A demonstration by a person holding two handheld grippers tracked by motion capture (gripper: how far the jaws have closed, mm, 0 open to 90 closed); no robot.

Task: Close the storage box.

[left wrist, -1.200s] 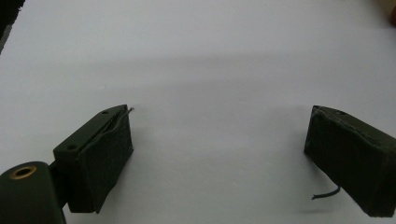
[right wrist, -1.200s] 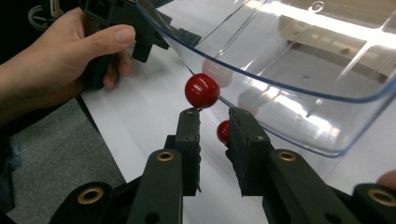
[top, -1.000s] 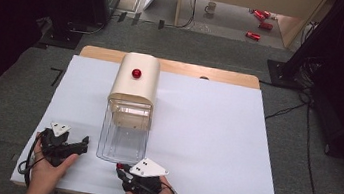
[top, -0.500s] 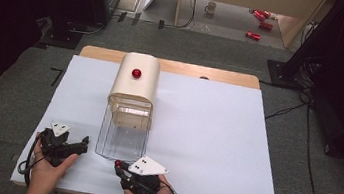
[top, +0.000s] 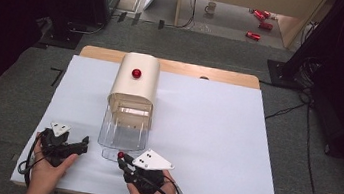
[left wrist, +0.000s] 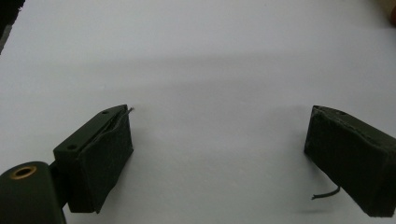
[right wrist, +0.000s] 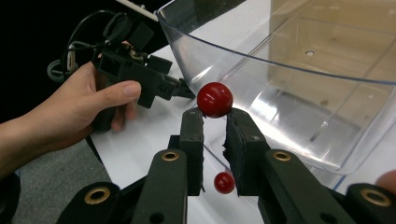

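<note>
A beige box [top: 134, 92] with a red button [top: 136, 73] on top stands on the white table [top: 215, 133]. A clear plastic drawer [top: 124, 133] [right wrist: 299, 93] sticks out of its front toward me. My right gripper [top: 122, 160] [right wrist: 215, 116] is shut on the drawer's small red ball knob [top: 121, 155] [right wrist: 215, 99], which sits at the jaw tips. The knob's reflection shows lower between the jaws. My left gripper [top: 84, 142] [left wrist: 219, 116] rests open on the bare table left of the drawer, nothing between its jaws. It is also visible, held in a hand, in the right gripper view [right wrist: 135, 70].
The table's wooden far edge [top: 203, 72] lies behind the box. Dark stands and cables [top: 289, 110] surround the table on the grey floor. Red cans [top: 253, 35] and a mug [top: 211, 7] lie far back. Open white surface spreads to the right of the box.
My right gripper has shifted slightly left and forward with the knob, and the drawer's front has moved a little with it. The left gripper has stayed put.
</note>
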